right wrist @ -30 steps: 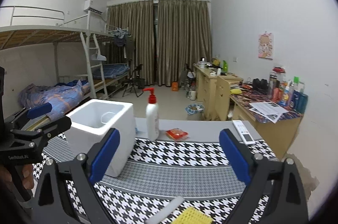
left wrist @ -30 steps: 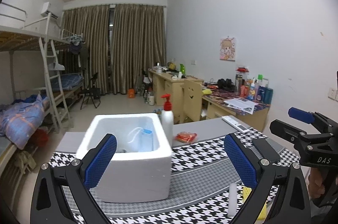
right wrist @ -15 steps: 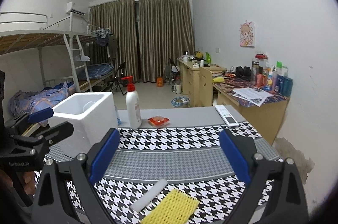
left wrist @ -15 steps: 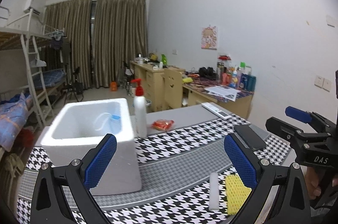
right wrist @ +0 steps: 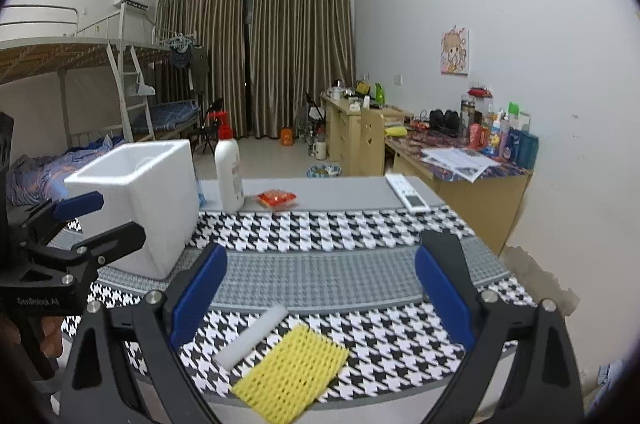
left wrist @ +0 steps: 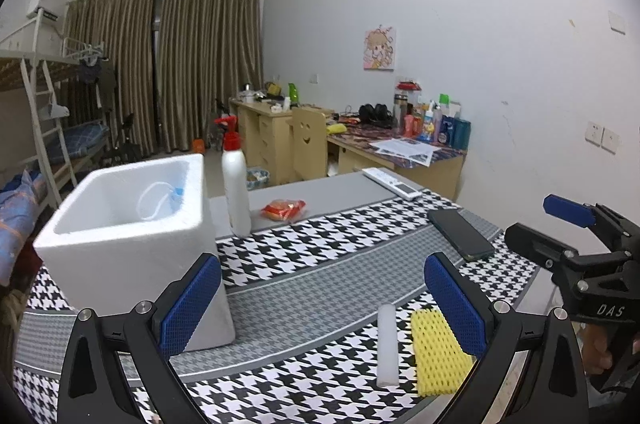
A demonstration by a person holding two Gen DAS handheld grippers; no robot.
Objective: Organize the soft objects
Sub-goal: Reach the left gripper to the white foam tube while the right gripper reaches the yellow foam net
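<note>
A yellow foam net sleeve (right wrist: 292, 370) and a white foam stick (right wrist: 253, 337) lie side by side on the houndstooth cloth near the table's front edge. Both also show in the left wrist view, the yellow sleeve (left wrist: 436, 356) and the stick (left wrist: 387, 344). A white foam box (left wrist: 128, 236) stands at the left, open at the top, with a clear item inside. My right gripper (right wrist: 320, 288) is open and empty just above the two foam pieces. My left gripper (left wrist: 322, 298) is open and empty, between the box and the foam pieces.
A white pump bottle with a red top (left wrist: 236, 192) stands beside the box, with a small orange packet (left wrist: 283, 210) next to it. A black phone (left wrist: 460, 234) and a white remote (left wrist: 394, 183) lie at the right. Desks, a bunk bed and curtains are behind.
Both grippers have tilted down and moved nearer the table's front, so the yellow sleeve and white stick have come fully into view. Both stay open.
</note>
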